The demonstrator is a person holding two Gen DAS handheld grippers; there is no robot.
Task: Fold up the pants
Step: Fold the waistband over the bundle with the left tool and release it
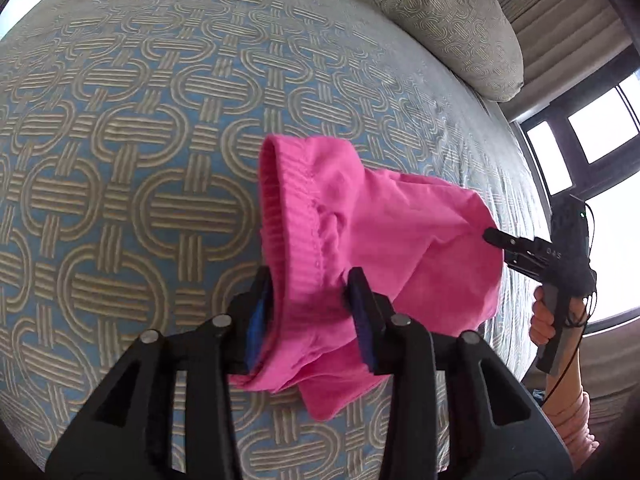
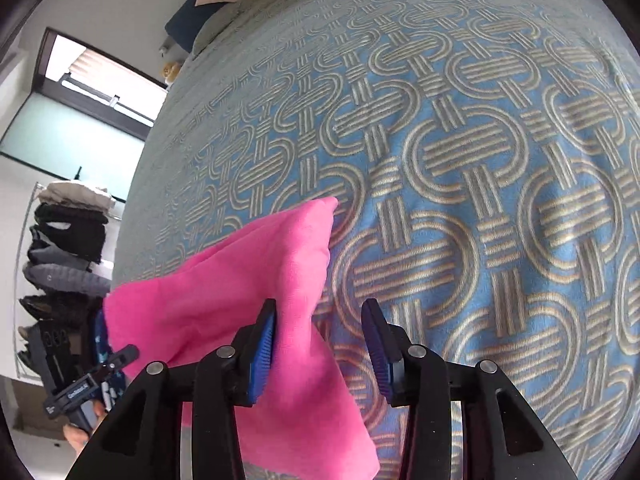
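Observation:
The pink pants (image 1: pixel 380 224) are bunched over the patterned bedspread (image 1: pixel 140 160), stretched between both grippers. My left gripper (image 1: pixel 312 312) has its jaws apart, and the ribbed waistband runs loosely between its blue pads. The right gripper (image 1: pixel 500 248) shows at the right edge of that view, its tips at the cloth's far corner. In the right wrist view, my right gripper (image 2: pixel 322 340) is open. The pink pants (image 2: pixel 240 280) lie against its left pad, with bedspread (image 2: pixel 480 160) showing before the right pad. The left gripper (image 2: pixel 116 364) sits at the lower left of that view.
A pillow (image 1: pixel 452 20) in matching fabric lies at the bed's far end, near curtains and a window (image 1: pixel 580 140). A rack of stacked clothes (image 2: pixel 68 240) stands beside the bed. A person's hand (image 1: pixel 544 320) holds the right gripper's handle.

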